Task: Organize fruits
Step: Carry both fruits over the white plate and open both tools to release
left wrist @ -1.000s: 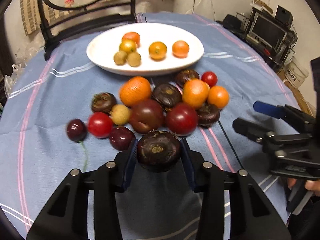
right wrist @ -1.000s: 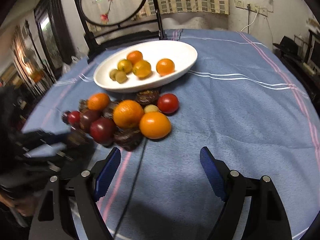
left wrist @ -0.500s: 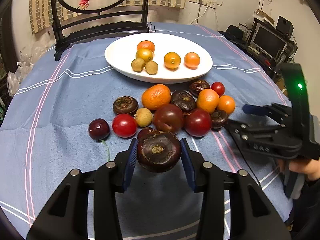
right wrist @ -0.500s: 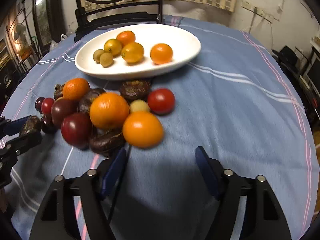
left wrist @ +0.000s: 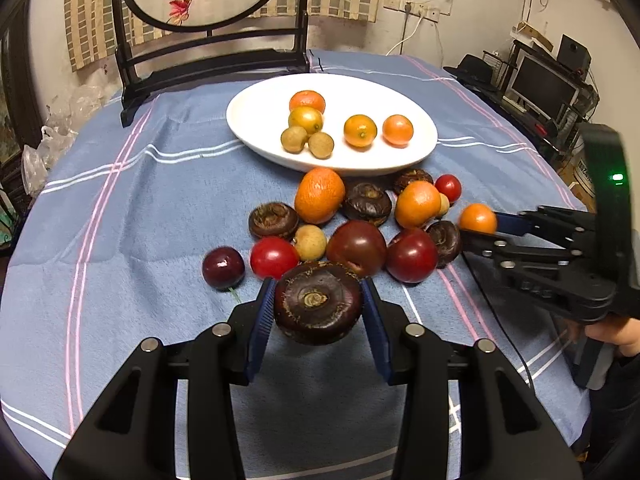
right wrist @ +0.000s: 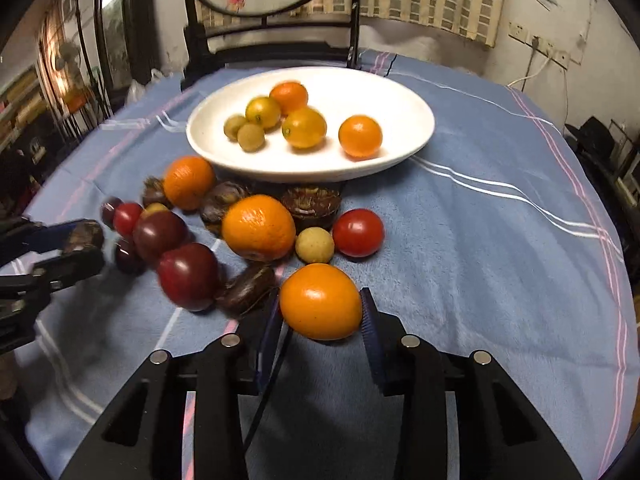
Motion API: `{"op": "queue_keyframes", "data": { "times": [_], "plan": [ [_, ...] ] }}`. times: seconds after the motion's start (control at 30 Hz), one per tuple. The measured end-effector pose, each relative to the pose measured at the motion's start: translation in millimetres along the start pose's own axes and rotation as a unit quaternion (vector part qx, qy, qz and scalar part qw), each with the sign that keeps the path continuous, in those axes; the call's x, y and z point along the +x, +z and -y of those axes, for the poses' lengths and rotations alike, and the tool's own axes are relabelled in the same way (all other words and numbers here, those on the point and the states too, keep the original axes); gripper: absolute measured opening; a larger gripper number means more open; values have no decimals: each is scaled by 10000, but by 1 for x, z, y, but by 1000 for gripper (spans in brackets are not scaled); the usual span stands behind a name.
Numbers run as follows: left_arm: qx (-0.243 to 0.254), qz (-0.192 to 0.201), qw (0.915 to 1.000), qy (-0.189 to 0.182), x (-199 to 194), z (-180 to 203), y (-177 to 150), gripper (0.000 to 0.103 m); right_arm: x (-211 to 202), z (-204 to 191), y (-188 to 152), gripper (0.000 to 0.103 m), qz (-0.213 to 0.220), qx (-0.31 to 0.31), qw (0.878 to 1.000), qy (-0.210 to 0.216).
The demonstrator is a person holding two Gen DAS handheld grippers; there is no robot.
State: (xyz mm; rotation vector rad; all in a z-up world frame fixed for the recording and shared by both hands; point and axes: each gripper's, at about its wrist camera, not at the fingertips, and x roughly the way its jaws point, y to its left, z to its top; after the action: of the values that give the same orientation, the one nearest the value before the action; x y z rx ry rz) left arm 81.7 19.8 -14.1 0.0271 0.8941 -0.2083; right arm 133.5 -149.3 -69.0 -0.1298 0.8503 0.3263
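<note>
Fruits of several kinds lie in a loose heap on the blue striped tablecloth (left wrist: 160, 208), just in front of the white oval ceramic plate (left wrist: 260, 112). On the plate there are already four small orange citrus fruits and two small tan round ones. The heap holds red tomatoes, dark purple ones, bigger oranges and brown water chestnuts.

The left gripper (left wrist: 318, 308) pinches a dark brown, flat-round water chestnut (left wrist: 318, 304) between its blue pads, and the chestnut seems lifted a little off the cloth. The right gripper (right wrist: 322, 310) has a smooth round orange fruit (right wrist: 320, 300) between its pads; its jaws are closing at this moment, and the pads seem to touch both sides of the fruit already.

I judge that the step in hand is to secure the orange fruit and bring it to the plate. To do it well, the right hand should finish closing before it lifts, because a round smooth fruit can slip out. It should rise straight up first, so that it does not push the brown chestnut (right wrist: 246, 290) and the dark red tomato (right wrist: 188, 276) beside it. The plate is shallow, so each fruit should be released low, on a free part, or it may roll.
</note>
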Motion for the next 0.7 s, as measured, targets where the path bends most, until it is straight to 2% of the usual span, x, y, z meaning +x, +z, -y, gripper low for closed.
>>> {"op": "queue_keyframes", "data": {
  "times": [0.1, 0.2, 0.37, 0.5, 0.6, 0.7],
  "plan": [
    [-19, 114, 9999, -26, -6, -4, 14, 42, -22, 8, 7, 38, 302, 216, 9989, 271],
    [-37, 260, 9996, -34, -10, -6, 36, 42, -41, 10, 28, 38, 696, 320, 9964, 355],
    [-76, 472, 9988, 36, -6, -5, 79, 42, -43, 3, 62, 38, 1054, 392, 9928, 408],
    [-284, 387, 9987, 175, 19, -10, 107, 42, -21, -2, 78, 38, 926, 467, 9918, 751],
    [-395, 212, 9986, 294, 44, -13, 118, 42, 4, -3, 85, 38, 753, 487, 9941, 612],
    [-381, 44, 9991, 178, 64, -9, 123, 42, 24, 1, 86, 39, 581, 611, 9947, 582]
  ]
}}
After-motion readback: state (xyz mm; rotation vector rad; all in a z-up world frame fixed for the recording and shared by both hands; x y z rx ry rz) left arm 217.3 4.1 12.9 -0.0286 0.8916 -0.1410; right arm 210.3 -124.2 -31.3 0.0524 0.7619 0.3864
